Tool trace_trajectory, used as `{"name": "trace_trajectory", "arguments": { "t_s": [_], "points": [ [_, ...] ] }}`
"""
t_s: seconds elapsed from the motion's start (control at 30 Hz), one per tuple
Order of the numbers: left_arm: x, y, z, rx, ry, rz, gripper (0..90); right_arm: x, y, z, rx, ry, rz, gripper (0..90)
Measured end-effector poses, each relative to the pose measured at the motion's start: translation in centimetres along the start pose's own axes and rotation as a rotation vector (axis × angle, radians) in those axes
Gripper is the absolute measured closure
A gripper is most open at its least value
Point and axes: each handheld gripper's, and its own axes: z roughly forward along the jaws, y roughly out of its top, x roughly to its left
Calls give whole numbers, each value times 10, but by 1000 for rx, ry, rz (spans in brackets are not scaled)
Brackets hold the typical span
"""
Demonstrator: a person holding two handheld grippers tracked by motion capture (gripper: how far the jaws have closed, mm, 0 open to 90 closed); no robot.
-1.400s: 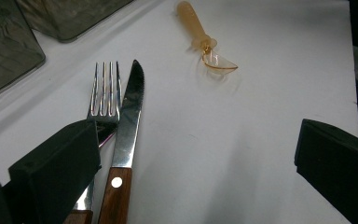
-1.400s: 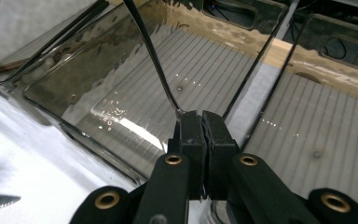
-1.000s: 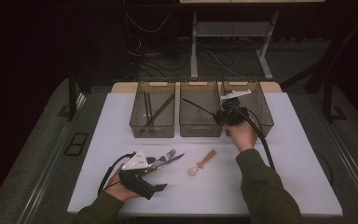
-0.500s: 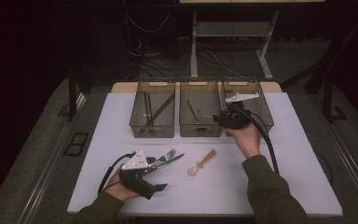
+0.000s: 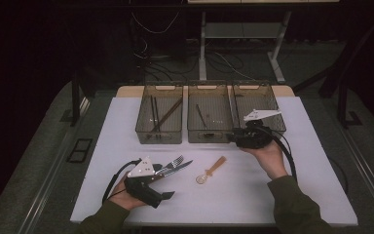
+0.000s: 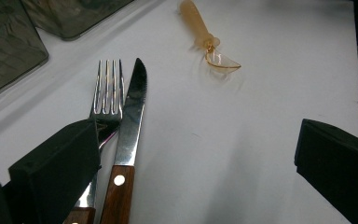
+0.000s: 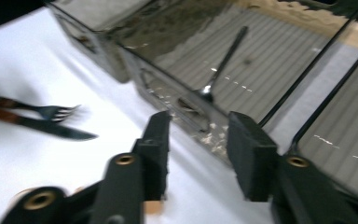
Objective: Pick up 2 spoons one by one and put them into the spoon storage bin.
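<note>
My left gripper (image 5: 164, 183) rests on the white table (image 5: 297, 195) at the near left, jaws wide open (image 6: 196, 163). A steel fork (image 6: 106, 86) and a wood-handled knife (image 6: 131, 121) lie side by side at its left jaw, which covers the fork's handle. An amber plastic spoon (image 5: 212, 170) lies alone on the table ahead of it (image 6: 209, 42). My right gripper (image 5: 236, 136) hovers at the near right corner of the middle bin (image 5: 209, 134). Its jaws have just been opening and stand partly open with nothing between them (image 7: 200, 158).
Three smoky clear bins stand in a row at the back. The left bin (image 5: 141, 122) holds dark chopsticks, the middle one a dark spoon (image 7: 223, 60). The right bin (image 5: 258, 92) lies behind my right hand. A black cable (image 5: 289, 156) trails from the right gripper.
My right gripper has drawn back from over the bins toward the person, and its jaws have gone from shut to partly open. The left gripper, fork, knife and spoon have stayed put.
</note>
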Motion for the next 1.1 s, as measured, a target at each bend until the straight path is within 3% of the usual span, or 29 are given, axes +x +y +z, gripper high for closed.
{"name": "trace_trajectory", "arguments": {
  "t_s": [0.13,0.2,0.33,0.5,0.83,1.1],
  "points": [
    [0,0,0,0,0,-2,0,0,-14,-8,-11,-15,-16,412],
    [0,0,0,-3,1,-4,0,-1,-23,-11,-16,0,-14,373],
    [4,1,-1,5,9,-7,0,0,-40,-19,-21,-54,-25,289],
    [4,1,-1,7,11,-14,0,-1,-59,-30,-41,-33,-6,198],
    [10,6,-2,11,40,-39,0,7,-101,-41,-27,-31,-47,170],
    [9,15,1,8,53,-54,58,8,-121,-52,-37,-36,-44,170]
  ]
}}
